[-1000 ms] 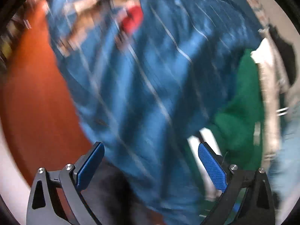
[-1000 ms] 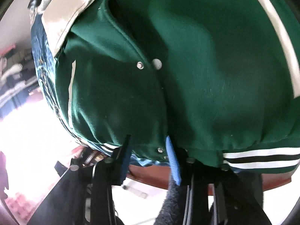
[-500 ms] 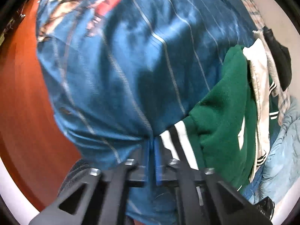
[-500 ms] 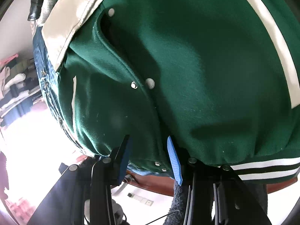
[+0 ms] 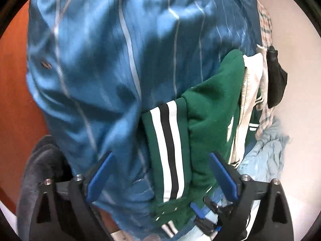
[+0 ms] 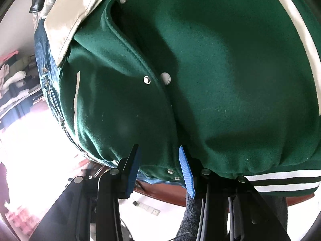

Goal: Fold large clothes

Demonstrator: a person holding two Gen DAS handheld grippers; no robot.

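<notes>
A green varsity jacket [image 6: 220,80] with cream sleeves, metal snaps and a striped hem fills the right wrist view. My right gripper [image 6: 159,167] is shut on its bottom edge beside the snaps. In the left wrist view the jacket's striped hem [image 5: 170,140] lies against a blue striped garment [image 5: 112,60]. My left gripper [image 5: 160,173] is wide, its jaws opening. Both fabrics sit between its blue pads [image 5: 100,172], which stand apart from the cloth.
A red-brown table [image 5: 14,100] shows at the left. A dark fuzzy sleeve [image 5: 38,160] is by the left finger. A pale blue garment [image 5: 266,150], a plaid cloth [image 5: 265,26] and a black item [image 5: 277,76] lie right. A power strip [image 6: 148,208] is on the floor.
My left gripper stood open a second ago, closed where the blue garment meets the striped hem, and now stands open again, nearer the hem. The right gripper's hold on the jacket is unchanged.
</notes>
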